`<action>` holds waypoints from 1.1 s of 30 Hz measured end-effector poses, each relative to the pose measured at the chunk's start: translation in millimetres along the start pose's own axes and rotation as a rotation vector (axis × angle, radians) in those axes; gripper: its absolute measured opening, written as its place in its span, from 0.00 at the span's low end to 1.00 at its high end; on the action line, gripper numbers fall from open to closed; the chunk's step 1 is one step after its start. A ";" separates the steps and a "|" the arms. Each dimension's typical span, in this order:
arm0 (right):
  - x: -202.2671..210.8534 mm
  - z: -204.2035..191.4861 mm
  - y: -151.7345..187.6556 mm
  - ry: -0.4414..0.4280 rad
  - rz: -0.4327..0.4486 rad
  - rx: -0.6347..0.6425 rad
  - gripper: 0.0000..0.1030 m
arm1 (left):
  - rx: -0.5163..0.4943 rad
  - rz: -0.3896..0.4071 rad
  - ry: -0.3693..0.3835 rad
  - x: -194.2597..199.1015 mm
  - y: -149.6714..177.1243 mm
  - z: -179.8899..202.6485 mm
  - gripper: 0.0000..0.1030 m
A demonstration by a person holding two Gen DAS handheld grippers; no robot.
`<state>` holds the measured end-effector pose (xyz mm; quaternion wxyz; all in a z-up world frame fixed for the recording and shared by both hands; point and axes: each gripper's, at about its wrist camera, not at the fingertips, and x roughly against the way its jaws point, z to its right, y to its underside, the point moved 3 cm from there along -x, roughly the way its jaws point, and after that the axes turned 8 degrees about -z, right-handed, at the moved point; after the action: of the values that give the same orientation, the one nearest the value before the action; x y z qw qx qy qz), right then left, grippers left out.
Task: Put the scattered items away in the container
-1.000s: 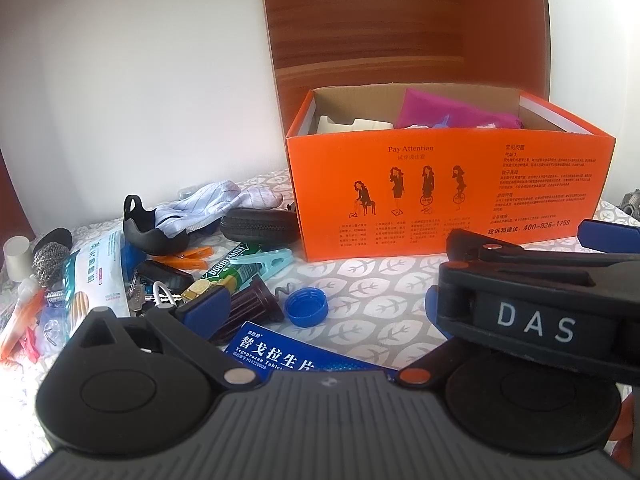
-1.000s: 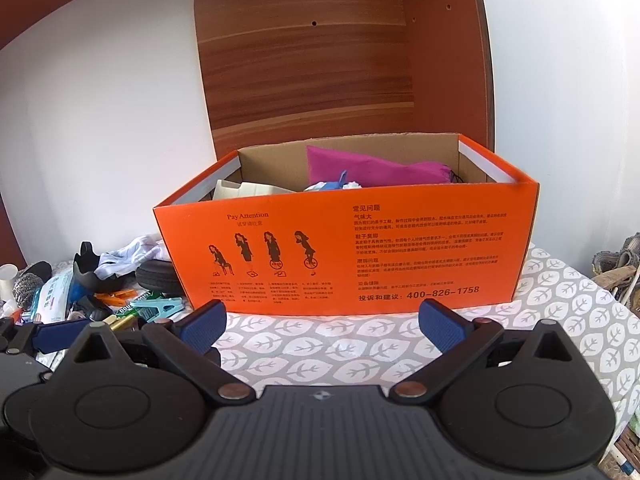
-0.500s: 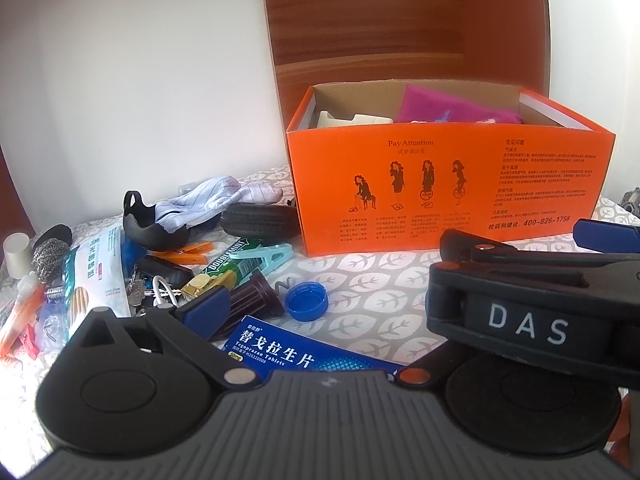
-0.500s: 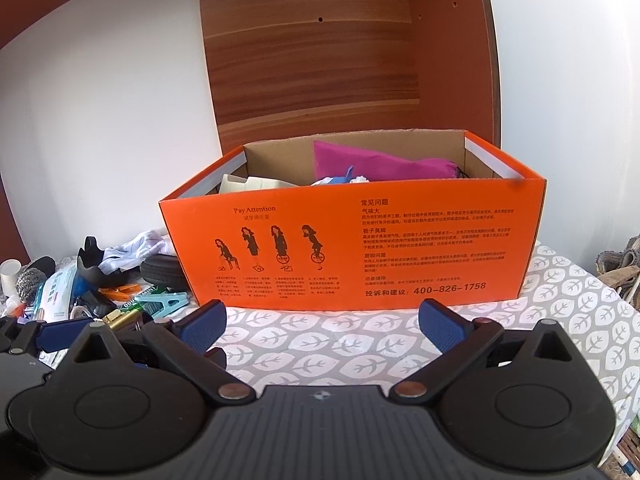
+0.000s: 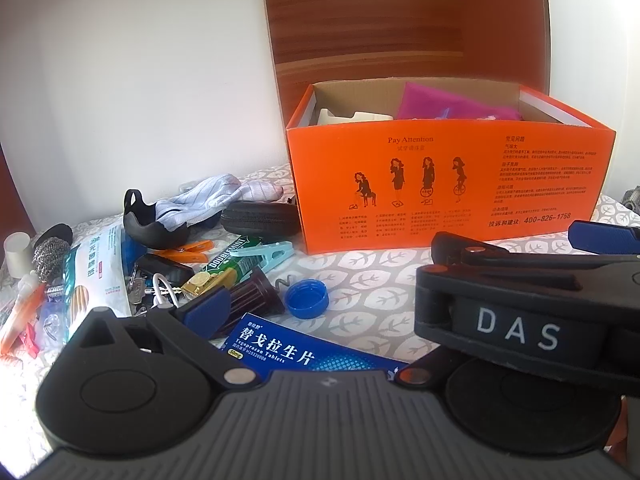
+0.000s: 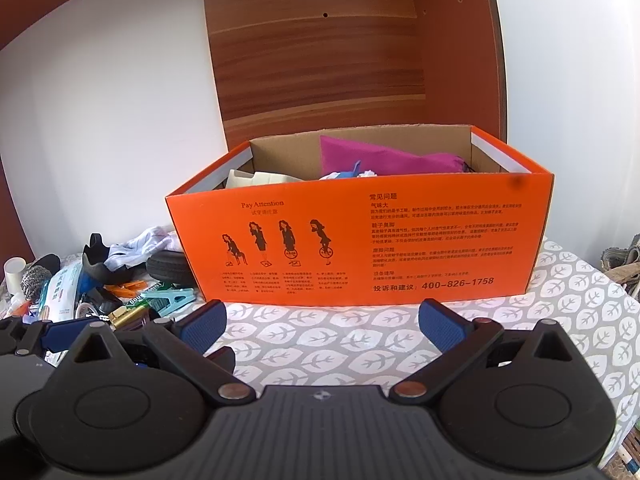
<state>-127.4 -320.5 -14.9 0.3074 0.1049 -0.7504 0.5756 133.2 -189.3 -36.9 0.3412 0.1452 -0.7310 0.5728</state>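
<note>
Both grippers empty and spread wide, held low over the leaf-print cloth (image 6: pixel 328 344), presumably between picks. Left gripper (image 5: pixel 304 320) aimed at the clutter, its left pad over the dark ribbed piece (image 5: pixel 256 296); its right finger hidden behind the right gripper's body crossing in front, so width judged from the one pad seen, far off centre. Right gripper (image 6: pixel 322 322) squared to the box (image 6: pixel 360 240), nothing between the pads.

Just ahead of the left gripper: blue cap (image 5: pixel 307 298), tablet pack (image 5: pixel 288 350) nearly under the fingers. Further ahead and left: teal peg (image 5: pixel 266 250), orange peg (image 5: pixel 188 248), green tube (image 5: pixel 224 268), keys (image 5: pixel 140 288), wipes pack (image 5: pixel 96 272), steel scourer (image 5: pixel 50 256), black cup (image 5: pixel 150 226) with cloth (image 5: pixel 208 200) draped in it, black case (image 5: pixel 258 220) touching the box's left corner.

Box open-topped, straight ahead of the right gripper, part filled: magenta pouch (image 6: pixel 384 158) to the right, cream piece (image 6: pixel 260 178) to the left, blue and white scraps between. Most of the tidying seemingly left to do.
</note>
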 end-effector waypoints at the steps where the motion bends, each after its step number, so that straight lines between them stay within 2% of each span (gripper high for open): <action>1: 0.3 -0.3 0.1 0.000 0.000 -0.001 1.00 | 0.000 0.000 0.001 0.0 0.2 -0.1 1.00; 21: -1.2 -6.1 1.4 -0.011 -0.017 0.005 1.00 | 0.004 -0.024 0.043 -5.3 2.9 -0.4 1.00; 33: 1.4 -8.8 0.2 -0.027 -0.010 0.005 1.00 | 0.011 -0.013 0.065 -3.1 2.3 0.1 1.00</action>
<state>-125.7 -312.0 -13.0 0.3000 0.1173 -0.7525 0.5744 134.0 -189.2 -40.7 0.3676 0.1331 -0.7153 0.5793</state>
